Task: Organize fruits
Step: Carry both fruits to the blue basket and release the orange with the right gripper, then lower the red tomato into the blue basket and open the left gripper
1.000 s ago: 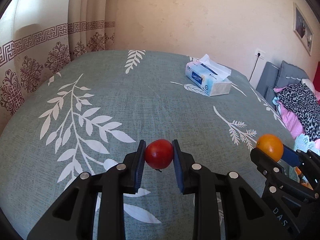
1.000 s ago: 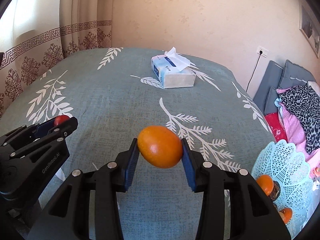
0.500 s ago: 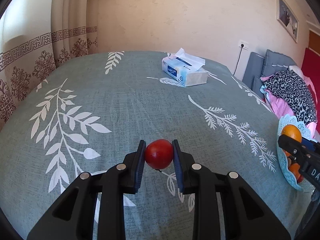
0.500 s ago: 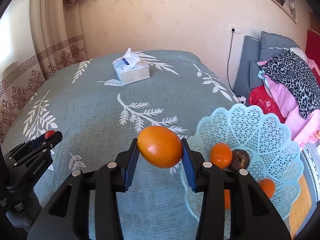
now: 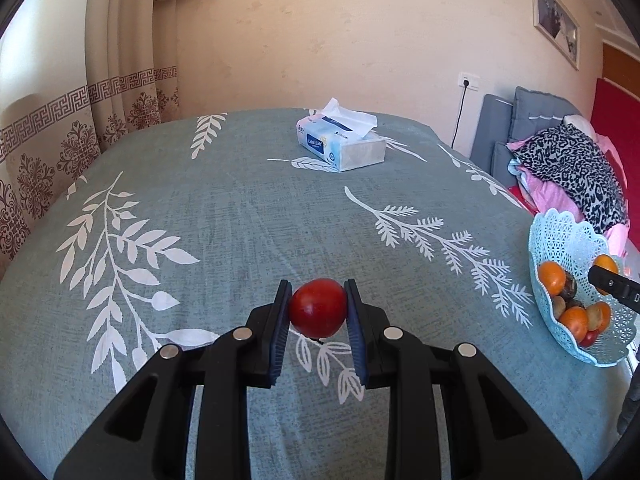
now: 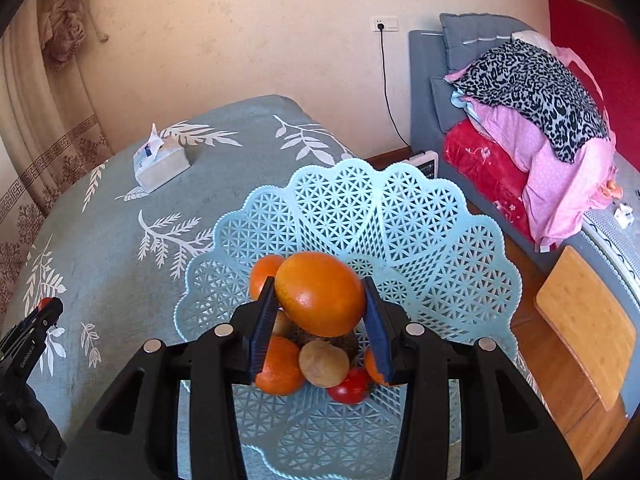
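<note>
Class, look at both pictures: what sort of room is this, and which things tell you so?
Most likely a bedroom at home: folded bedding piled on a grey headboard, patterned curtains, and a tissue box on the leaf-print cloth.

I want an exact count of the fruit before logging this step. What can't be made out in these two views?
- Right wrist view: the held orange and right gripper cover part of the pile in the basket, so no full count.
- Left wrist view: the basket sits at the frame edge, its fruit small and overlapping.
- The tissue box print is too small to read.
</note>
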Action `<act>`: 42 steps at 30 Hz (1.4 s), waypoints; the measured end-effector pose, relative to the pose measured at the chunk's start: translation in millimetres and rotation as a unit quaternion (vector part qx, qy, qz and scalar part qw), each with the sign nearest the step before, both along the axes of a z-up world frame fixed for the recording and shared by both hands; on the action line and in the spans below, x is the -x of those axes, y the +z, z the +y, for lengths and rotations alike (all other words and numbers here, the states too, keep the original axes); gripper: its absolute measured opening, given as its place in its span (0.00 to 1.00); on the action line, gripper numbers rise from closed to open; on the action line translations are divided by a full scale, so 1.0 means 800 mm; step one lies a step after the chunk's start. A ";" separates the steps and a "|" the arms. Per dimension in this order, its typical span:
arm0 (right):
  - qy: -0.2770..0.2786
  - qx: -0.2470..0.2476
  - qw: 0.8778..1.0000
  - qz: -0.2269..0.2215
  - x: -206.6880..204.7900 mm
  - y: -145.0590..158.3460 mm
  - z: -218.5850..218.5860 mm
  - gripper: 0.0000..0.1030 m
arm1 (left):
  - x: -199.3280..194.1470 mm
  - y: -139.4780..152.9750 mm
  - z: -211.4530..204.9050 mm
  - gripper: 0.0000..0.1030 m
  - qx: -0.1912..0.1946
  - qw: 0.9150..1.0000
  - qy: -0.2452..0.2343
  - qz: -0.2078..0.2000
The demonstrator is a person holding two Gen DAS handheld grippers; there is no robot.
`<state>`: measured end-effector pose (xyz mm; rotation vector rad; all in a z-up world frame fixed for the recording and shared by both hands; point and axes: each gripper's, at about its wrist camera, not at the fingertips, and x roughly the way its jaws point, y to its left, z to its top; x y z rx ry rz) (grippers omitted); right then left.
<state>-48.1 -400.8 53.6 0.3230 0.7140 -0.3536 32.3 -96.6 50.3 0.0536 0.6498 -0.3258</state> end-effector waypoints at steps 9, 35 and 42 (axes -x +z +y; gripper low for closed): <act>-0.015 -0.041 0.998 -0.037 0.027 0.004 -0.035 0.48 | 0.023 0.016 -0.043 0.26 -0.003 0.999 -0.040 -0.004; -0.043 -0.007 0.995 -0.092 0.095 0.018 -0.068 0.57 | 0.054 0.028 -0.212 0.26 0.007 0.981 -0.189 0.039; -0.045 -0.014 0.995 -0.093 0.097 0.016 -0.073 0.57 | 0.056 0.021 -0.227 0.33 0.007 0.977 -0.207 0.049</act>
